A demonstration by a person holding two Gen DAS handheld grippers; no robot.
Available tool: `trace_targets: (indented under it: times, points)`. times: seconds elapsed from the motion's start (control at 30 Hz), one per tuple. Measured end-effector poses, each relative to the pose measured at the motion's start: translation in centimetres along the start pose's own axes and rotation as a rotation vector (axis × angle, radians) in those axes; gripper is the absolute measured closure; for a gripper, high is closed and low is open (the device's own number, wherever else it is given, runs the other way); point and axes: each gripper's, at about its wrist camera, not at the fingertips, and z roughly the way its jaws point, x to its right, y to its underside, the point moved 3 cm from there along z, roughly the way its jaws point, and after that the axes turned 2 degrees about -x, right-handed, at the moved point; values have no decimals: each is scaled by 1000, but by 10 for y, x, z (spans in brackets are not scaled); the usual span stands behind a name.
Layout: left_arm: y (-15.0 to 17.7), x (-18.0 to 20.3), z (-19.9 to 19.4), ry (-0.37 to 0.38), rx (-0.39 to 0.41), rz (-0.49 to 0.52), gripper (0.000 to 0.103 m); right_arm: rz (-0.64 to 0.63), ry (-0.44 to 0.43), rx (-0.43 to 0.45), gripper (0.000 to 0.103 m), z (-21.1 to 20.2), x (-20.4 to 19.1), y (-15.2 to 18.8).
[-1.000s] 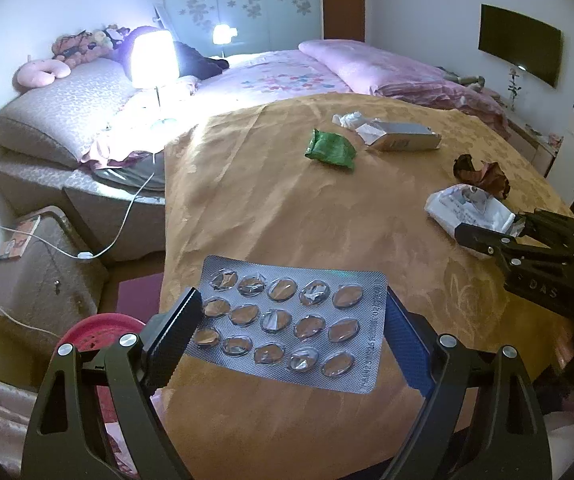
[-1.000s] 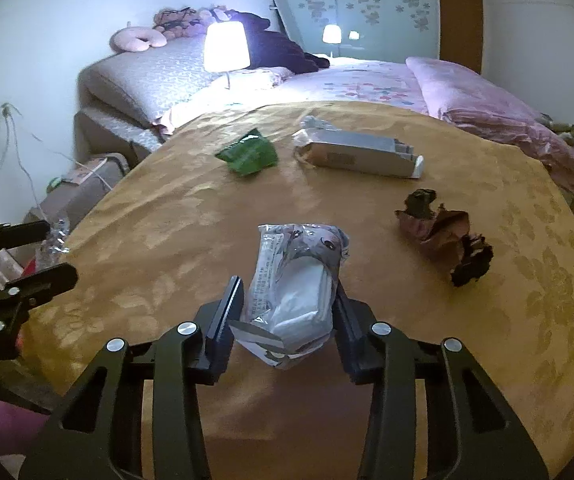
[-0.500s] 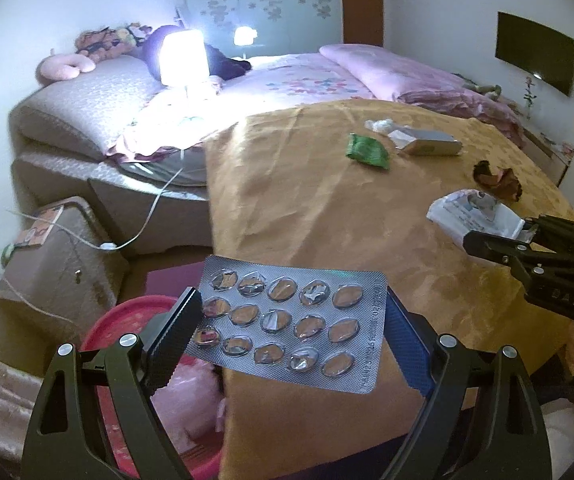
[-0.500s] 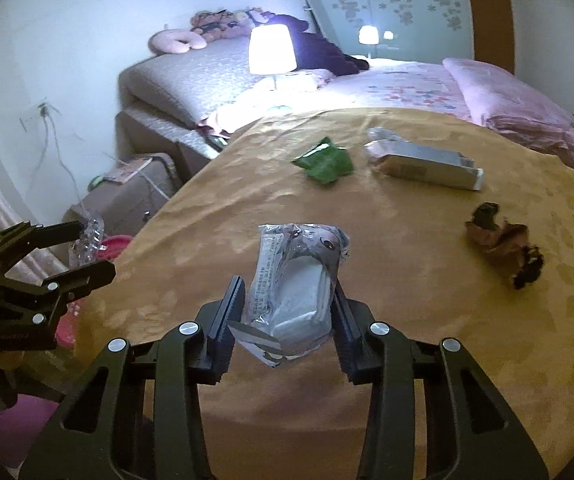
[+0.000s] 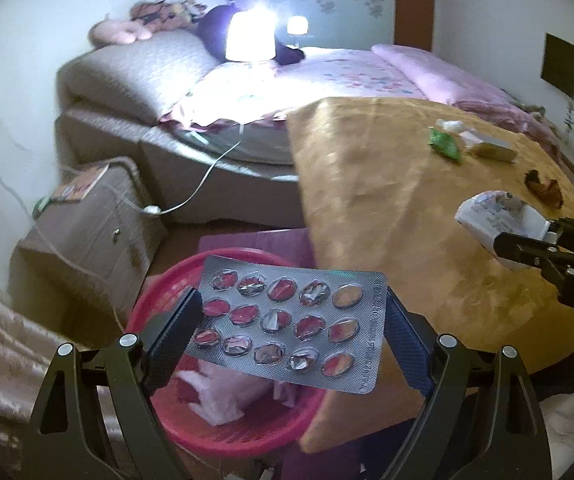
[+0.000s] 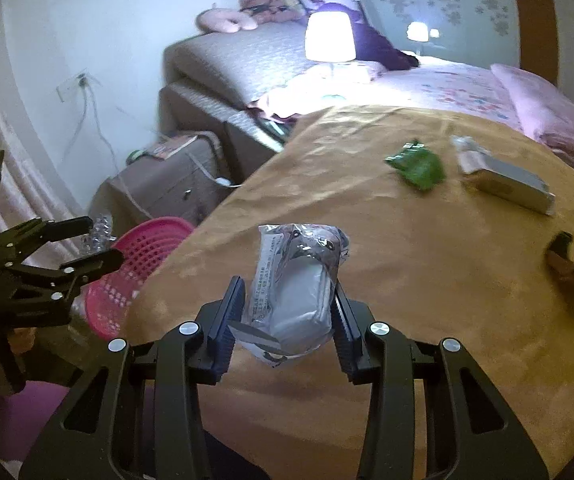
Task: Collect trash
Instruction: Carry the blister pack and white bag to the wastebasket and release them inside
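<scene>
Right under our left gripper point(image 5: 289, 320) in the left wrist view sits the pink basket point(image 5: 159, 312), already with some crumpled stuff in it. We've got the used pill strip point(image 5: 287, 318) clamped by its short edges, jaws spread wide because the strip is wide, and it hangs flat over the basket's mouth. To do this bit well, we'd say keep the strip fully over the opening and clear of the gold bedspread point(image 5: 387, 184) edge on the gripper's right, then open up so it falls flat inside rather than catching the rim. The other gripper shows far right, carrying its white packet.

In the right wrist view, our right gripper point(image 6: 285, 312) is closed fairly narrow on a white plastic packet point(image 6: 295, 284), pads pressing both sides, with the packet sticking up past the fingertips. It's above the bedspread here, with the basket off to its left and lower, so we reckon it needs to travel that way before letting go. Ahead of it a green wrapper point(image 6: 417, 168), a flat box point(image 6: 507, 184) and a brown scrap point(image 6: 571, 272) lie on the bedspread waiting.
</scene>
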Motion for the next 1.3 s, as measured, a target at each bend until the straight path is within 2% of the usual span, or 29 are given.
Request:
trace_targets:
  times: [0.23,0.63,1.03,1.3]
  points:
    - [16,-37,4,-55,-31,-96,19,-72,-67,-32,63,16,-41,-10]
    - [36,-74,14,-182,-63,-132,19,-187,-171,-100,63,50,-113,-19]
    - [43,-89,35,-194,-138,-182,18,-145,-229,-160,62,83,-128,-29]
    - [47,-91,39,-183,-150,-198,18,-113,-255,-162,46,86,-127,-31]
